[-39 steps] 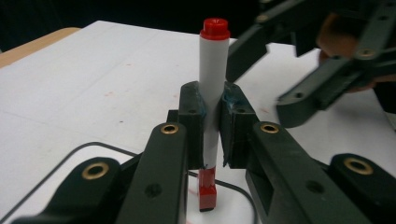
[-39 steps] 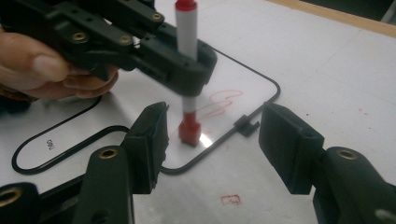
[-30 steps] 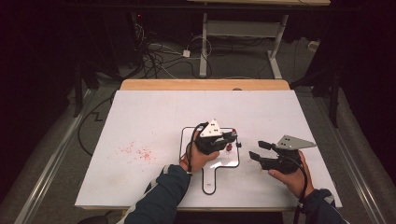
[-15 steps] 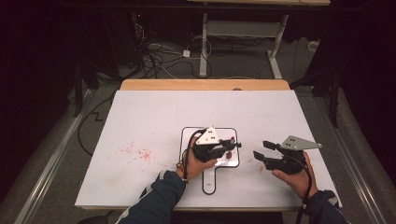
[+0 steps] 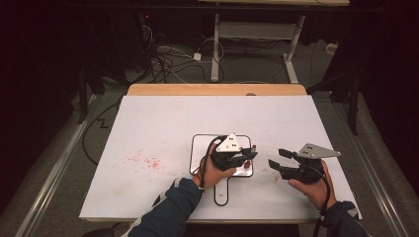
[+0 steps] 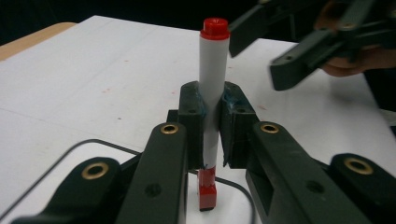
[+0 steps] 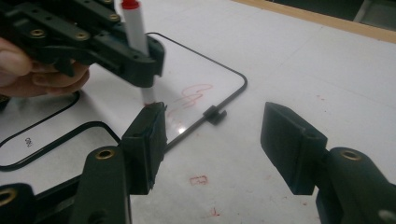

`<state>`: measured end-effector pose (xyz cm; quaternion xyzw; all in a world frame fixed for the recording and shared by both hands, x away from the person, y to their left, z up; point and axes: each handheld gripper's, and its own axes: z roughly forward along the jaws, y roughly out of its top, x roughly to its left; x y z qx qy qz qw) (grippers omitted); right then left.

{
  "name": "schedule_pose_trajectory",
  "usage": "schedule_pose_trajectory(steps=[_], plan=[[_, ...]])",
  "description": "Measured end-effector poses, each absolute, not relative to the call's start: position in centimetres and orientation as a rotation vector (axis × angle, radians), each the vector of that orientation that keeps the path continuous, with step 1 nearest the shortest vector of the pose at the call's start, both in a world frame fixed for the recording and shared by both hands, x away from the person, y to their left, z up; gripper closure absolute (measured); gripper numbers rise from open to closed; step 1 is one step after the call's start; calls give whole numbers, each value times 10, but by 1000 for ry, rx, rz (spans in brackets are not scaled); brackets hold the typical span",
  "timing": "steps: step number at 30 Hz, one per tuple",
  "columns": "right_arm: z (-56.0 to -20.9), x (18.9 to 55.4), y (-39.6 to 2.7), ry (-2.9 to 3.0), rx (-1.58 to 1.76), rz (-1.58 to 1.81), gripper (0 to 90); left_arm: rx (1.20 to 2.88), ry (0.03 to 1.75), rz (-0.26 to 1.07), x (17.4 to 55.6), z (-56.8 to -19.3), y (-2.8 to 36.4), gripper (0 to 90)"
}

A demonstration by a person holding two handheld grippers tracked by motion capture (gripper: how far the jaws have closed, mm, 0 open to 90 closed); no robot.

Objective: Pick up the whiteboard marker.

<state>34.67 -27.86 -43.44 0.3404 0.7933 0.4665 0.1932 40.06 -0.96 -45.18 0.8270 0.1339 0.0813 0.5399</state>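
Observation:
My left gripper point(image 5: 247, 157) is shut on a white marker point(image 6: 212, 84) with a red end cap. It holds the marker upright, red tip end down over a small black-rimmed whiteboard point(image 5: 202, 145). In the left gripper view both pads point(image 6: 191, 116) press the marker's barrel. Red scribbles point(image 7: 191, 98) sit on the whiteboard point(image 7: 205, 70) beside the marker point(image 7: 133, 25) and left gripper point(image 7: 140, 60). My right gripper point(image 5: 277, 158) is open and holds nothing, just right of the board. Its jaws point(image 7: 215, 140) spread wide, and the left one hides the marker's tip. The right gripper point(image 6: 273, 46) also shows beyond the marker.
The white table top point(image 5: 148, 123) carries red smudges point(image 5: 143, 160) at the left and small red marks point(image 7: 198, 179) near my right gripper. A black clip point(image 7: 215, 114) sits on the board's rim. A wooden strip point(image 5: 217, 89) runs along the far edge, with cables on the floor beyond.
The left gripper with the marker has shifted only slightly over the board. The right gripper has edged a little to the right and stays open.

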Motion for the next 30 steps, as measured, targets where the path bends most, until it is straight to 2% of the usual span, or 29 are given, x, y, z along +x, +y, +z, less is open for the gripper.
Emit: schedule_pose_trajectory(steps=[6,11,18,30], plan=[[-436,347,-277,2238,944,1305,417,1963,363,207,417,-451,-10,788],[-435,346,-277,2237,945,1310,417,1955,333,173,409,-453,-4,788],[-435,346,-275,2238,937,1307,417,1959,375,233,420,-452,10,788],[-434,349,-274,2233,937,1303,417,1964,396,243,433,-451,7,788]])
